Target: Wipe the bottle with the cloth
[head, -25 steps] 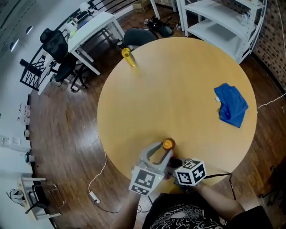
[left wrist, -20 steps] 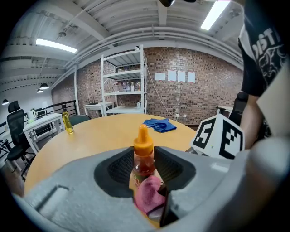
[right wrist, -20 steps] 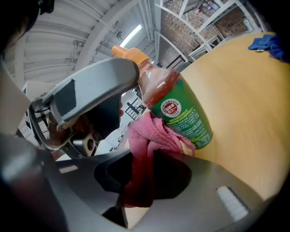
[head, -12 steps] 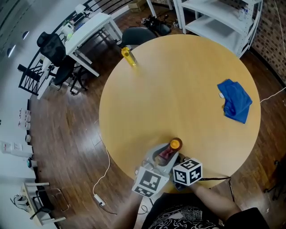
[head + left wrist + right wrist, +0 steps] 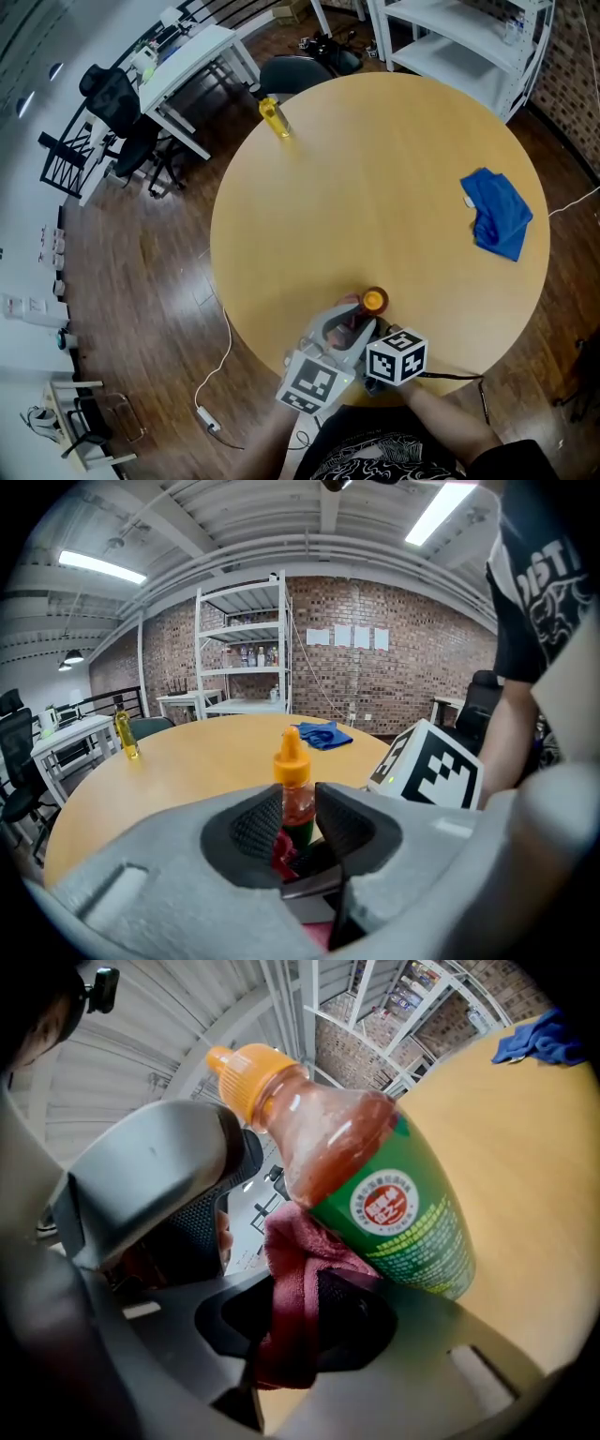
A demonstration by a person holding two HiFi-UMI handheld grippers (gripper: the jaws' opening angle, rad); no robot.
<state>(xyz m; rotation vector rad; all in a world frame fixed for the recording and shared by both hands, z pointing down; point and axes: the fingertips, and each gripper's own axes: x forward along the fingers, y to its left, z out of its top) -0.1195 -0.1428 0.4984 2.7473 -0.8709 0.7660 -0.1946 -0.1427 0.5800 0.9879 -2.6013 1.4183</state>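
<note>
The bottle [image 5: 292, 785] is standing upright at the near edge of the counter [image 5: 375, 169], and the left hand-held gripper [image 5: 298, 803], whose jaws have just been closing, is grasping it from both sides. The right hand-held gripper [image 5: 295, 1316] is clenching a red cloth [image 5: 291, 1241] against the bottle, so the wiping is seemingly going on. The next move is calling for rubbing along the label [image 5: 412, 1232] with a steady left hold.

The bottle [image 5: 375, 1176] is glossy clear plastic with a smooth orange cap [image 5: 246, 1071]; the cloth [image 5: 291, 1307] is soft, fuzzy red fabric. The table [image 5: 375, 169] shows smooth matt wood, the left hand-held gripper [image 5: 295, 799] matt grey plastic.
</note>
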